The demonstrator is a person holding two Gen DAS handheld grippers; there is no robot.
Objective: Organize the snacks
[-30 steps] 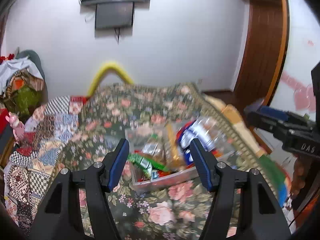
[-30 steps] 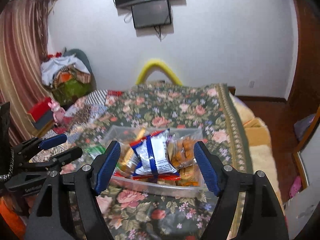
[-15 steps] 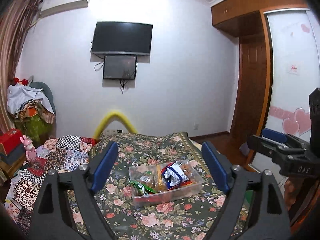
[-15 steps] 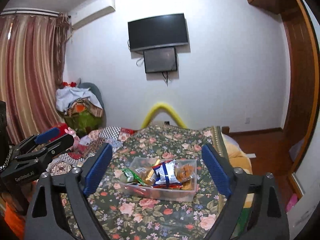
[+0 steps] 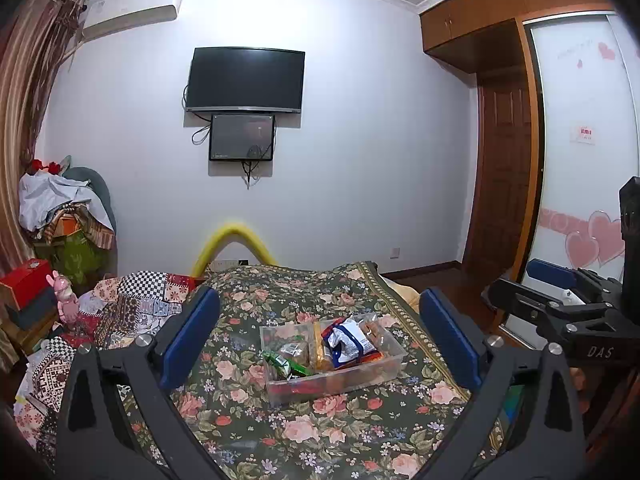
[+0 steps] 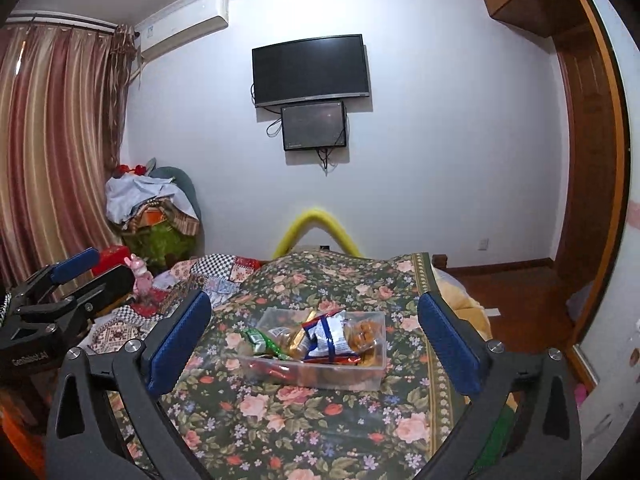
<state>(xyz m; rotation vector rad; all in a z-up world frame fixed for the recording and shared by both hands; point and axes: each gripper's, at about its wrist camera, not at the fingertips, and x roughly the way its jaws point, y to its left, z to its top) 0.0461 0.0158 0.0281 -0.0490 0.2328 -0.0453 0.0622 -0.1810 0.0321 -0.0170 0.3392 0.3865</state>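
As far as both wrist views show, the snacks appear gathered: nothing loose is visible on the bed [image 5: 248, 320], whose floral cover [image 6: 304, 412] lies bare around a clear plastic bin [image 5: 384, 364] set near its middle. Judged from this, the sorting looks largely or wholly done; whether items remain outside the frames cannot be told. Inside the bin sit several packets, heaped rather than ranked: a blue-and-white bag [image 6: 332, 338] standing above the rim, a green wrapper [image 5: 284, 363] hanging over the left wall, and brown baked pieces [image 6: 362, 330] toward the right. Both grippers are held well back from the bin, touching nothing. Left gripper [image 5: 320, 340]: fingers wide apart, empty, the bin framed between them beyond the tips. Right gripper [image 6: 316, 340]: fingers likewise spread and empty, the bin centred ahead.
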